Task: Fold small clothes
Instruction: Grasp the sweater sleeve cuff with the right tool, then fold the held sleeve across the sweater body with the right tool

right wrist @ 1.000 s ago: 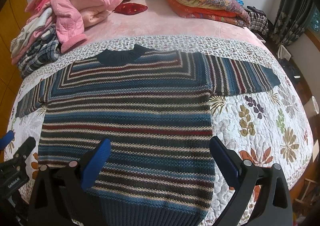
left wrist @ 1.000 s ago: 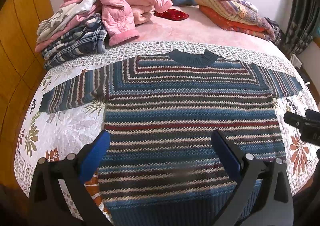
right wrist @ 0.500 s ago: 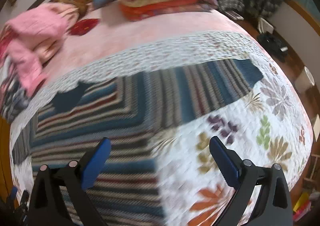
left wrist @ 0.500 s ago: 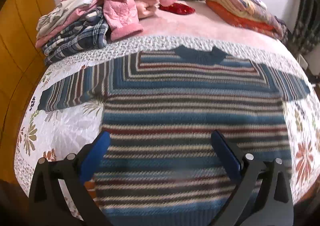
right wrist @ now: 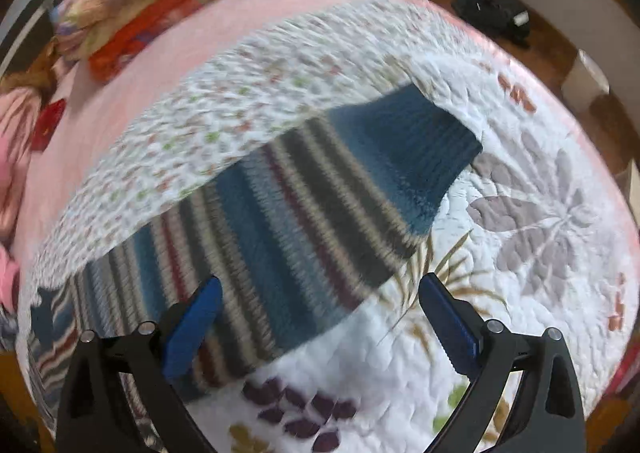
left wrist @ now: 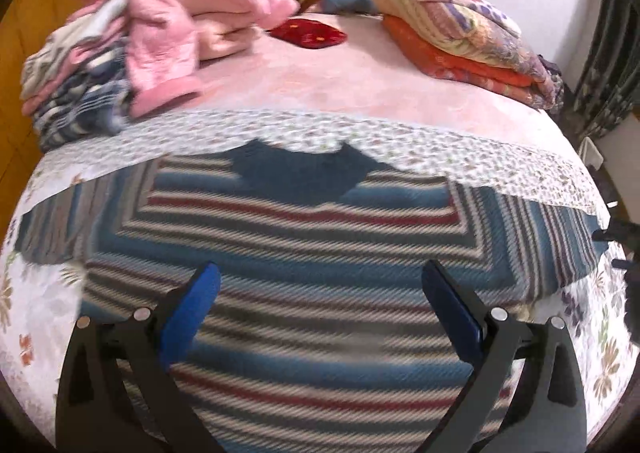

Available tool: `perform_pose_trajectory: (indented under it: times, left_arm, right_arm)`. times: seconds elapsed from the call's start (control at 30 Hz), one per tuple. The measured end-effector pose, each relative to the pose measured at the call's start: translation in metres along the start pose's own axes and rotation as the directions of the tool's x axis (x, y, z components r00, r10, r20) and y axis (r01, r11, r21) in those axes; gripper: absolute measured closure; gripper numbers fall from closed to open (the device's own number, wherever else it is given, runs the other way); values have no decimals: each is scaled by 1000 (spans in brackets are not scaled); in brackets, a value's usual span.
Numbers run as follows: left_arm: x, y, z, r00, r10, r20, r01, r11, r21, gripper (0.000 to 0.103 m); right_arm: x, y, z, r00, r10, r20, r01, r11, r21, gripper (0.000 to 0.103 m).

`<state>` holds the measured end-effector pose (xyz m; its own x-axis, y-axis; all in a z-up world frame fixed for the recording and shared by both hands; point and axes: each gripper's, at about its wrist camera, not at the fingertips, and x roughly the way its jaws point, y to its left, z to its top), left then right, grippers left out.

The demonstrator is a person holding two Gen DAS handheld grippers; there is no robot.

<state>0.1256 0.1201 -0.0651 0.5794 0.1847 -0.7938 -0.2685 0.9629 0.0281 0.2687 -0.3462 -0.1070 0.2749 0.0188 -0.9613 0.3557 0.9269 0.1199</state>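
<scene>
So there's a striped sweater (left wrist: 304,253) spread flat on the floral quilt (left wrist: 480,157) at the near end of the bed, neck pointing toward the headboard and both sleeves stretched out sideways. The left hand-held gripper (left wrist: 320,293) hangs above the middle of the sweater's body with its blue fingers (left wrist: 192,313) wide apart, nothing between them. The right hand-held gripper (right wrist: 320,305) is over the sweater's right sleeve (right wrist: 320,213), also spread wide and empty; one finger sits above the stripes, the other above bare quilt just beside the sleeve's edge. The solid blue cuff (right wrist: 420,149) lies flat further out. Can't tell if either one touches the fabric, both views are pretty blurry. Behind the sweater there's a pink blanket (left wrist: 320,81), a heap of pink clothes (left wrist: 192,13) on the left, folded bedding (left wrist: 460,37) on the right and a small red thing (left wrist: 308,33) in between.
</scene>
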Motion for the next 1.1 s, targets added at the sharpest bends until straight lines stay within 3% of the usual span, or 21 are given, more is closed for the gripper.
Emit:
perform_pose_trajectory:
  times: [0.13,0.27,0.4,0.5,0.57,0.6,0.77,0.93,1.1]
  left_arm:
    - [30,-39,11,999,-12,-30,12,1000,12,3]
    - [52,-74,15,998,-29,-59,31,999,33,3]
    - [60,-89,14,997,-37,-68,41,998,57,3]
    - [61,-90,10,997,-32,-70,37,997,70,3]
    - [59,-84,8,997,-25,-67,29,997,69,3]
    - [57,-79,7,998,-20,-67,24,998,65,3]
    - [51,-45,9,997,10,-72,-7,1000,29,3]
    - [43,-11,15,997,39,-67,-39,999,-10,3]
    - [26,18,15,997,51,-50,-52,998,-26,3]
  right_arm:
    - [24,-12,14,999,-36,-23,35,999,-7,5]
    - [44,-19,21,999,-7,-51,8,1000,7,7]
    - [50,-22,20,1000,-15,-15,15,1000,0,11]
    - [45,-21,19,999,-22,27,23,999,-39,35]
    - [35,-20,17,997,56,44,-54,997,-51,85]
    - [33,-23,16,993,108,39,-106,994,-34,88]
    - [5,-23,11,982,176,65,-176,984,-11,88]
    - [-38,-5,-5,954,296,55,-294,955,-43,88]
    - [-63,61,-24,933,359,20,-353,926,-135,88]
